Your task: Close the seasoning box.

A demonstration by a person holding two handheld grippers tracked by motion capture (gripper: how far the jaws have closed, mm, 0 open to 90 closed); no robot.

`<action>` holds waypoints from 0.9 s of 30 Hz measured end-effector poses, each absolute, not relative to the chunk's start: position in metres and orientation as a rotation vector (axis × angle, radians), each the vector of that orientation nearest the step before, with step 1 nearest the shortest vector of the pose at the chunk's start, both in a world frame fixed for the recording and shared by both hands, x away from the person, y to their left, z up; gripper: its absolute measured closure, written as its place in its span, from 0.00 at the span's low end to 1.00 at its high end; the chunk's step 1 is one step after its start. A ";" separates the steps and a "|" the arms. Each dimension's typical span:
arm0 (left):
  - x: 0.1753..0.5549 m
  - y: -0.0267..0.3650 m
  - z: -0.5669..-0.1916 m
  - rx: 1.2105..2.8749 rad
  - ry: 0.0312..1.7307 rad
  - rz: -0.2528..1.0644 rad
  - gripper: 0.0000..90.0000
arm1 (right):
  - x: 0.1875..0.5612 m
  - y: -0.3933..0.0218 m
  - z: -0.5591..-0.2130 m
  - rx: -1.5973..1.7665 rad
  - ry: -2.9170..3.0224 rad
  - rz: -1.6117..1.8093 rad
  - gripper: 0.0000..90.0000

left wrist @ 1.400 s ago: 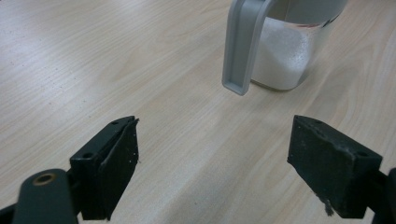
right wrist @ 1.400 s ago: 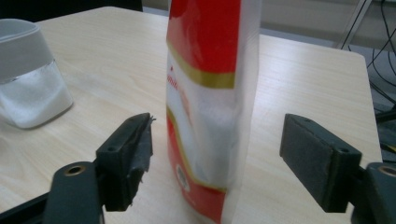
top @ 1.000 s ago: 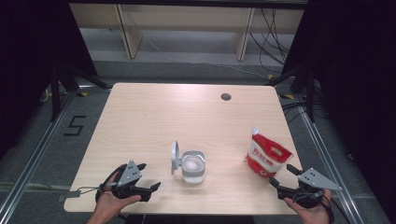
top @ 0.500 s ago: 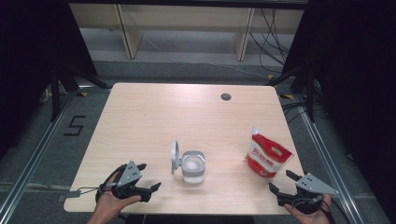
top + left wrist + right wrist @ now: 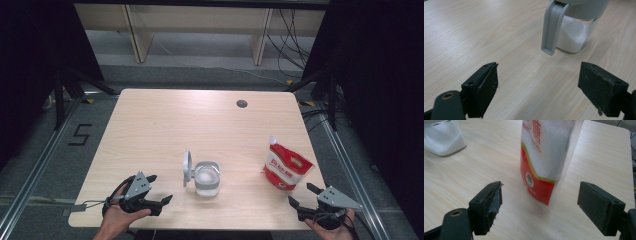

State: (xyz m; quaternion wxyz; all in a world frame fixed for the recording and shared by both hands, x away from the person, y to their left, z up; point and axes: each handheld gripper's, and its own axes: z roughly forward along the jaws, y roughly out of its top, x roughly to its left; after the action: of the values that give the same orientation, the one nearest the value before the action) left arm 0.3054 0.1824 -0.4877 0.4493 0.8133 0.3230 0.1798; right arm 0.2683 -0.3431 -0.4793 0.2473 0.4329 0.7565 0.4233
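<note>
Item 1: clear square jar with grey flip-up lid (image 5: 206, 178), part-filled with white granules, standing upright near the front middle of the pale wood-grain tabletop (image 5: 165, 125). Lid raised at its left side, mouth open; in the left gripper view the grey lid (image 5: 552, 26) hangs edge-down in front of the jar wall

Item 2: red-and-white soft plastic pouch of white granules with a small white spout (image 5: 286, 168), upright and leaning slightly, right of the jar and well apart from it. In the right gripper view the pouch (image 5: 546, 157) stands just ahead, between the lines of the two jaws

Item 3: left tool (image 5: 159, 192), held low at the front left edge, jaws apart, empty, pointed toward the jar

Item 4: right tool (image 5: 303, 194), held at the front right corner, jaws wide apart, empty, just short of the pouch

Risks, judged:
- Pouch is soft and top-heavy; a nudge from one jaw before the other closes could tip it flat
- A clamp low on the red base would likely let the upper part fold over; too hard a squeeze could push granules toward the spout
- Jar is light-looking and open; a knock to the raised lid could slide or topple it and spill contents
- Pouring with the jar unsteadied risks scatter across the tabletop
</note>
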 end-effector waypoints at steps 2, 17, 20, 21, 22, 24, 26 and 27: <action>0.308 0.184 -0.486 2.024 0.748 0.472 0.18 | 0.271 -0.345 -0.480 1.138 2.068 1.140 0.23; 0.302 0.184 -0.477 1.970 0.742 0.462 0.82 | 0.273 -0.346 -0.480 1.164 2.056 1.147 0.23; 0.304 0.184 -0.473 1.944 0.741 0.464 0.93 | 0.272 -0.346 -0.480 1.193 2.049 1.144 0.23; 0.304 0.184 -0.471 1.939 0.752 0.472 0.97 | 0.275 -0.349 -0.481 1.150 2.051 1.144 0.24; 0.306 0.185 -0.470 1.942 0.741 0.474 0.98 | 0.276 -0.348 -0.481 1.155 2.051 1.145 0.24; 0.307 0.184 -0.469 1.938 0.750 0.472 0.99 | 0.276 -0.348 -0.481 1.159 2.045 1.151 0.24; 0.309 0.184 -0.467 1.928 0.746 0.462 0.99 | 0.276 -0.348 -0.481 1.157 2.047 1.144 0.24; 0.310 0.184 -0.466 1.920 0.748 0.454 0.99 | 0.276 -0.348 -0.482 1.162 2.046 1.148 0.24</action>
State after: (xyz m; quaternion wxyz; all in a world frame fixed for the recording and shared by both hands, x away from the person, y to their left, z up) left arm 0.3098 0.1837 -0.4664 0.4934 0.7915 0.3082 0.1872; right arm 0.2764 -0.3479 -0.4815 0.2588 0.4286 0.7548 0.4237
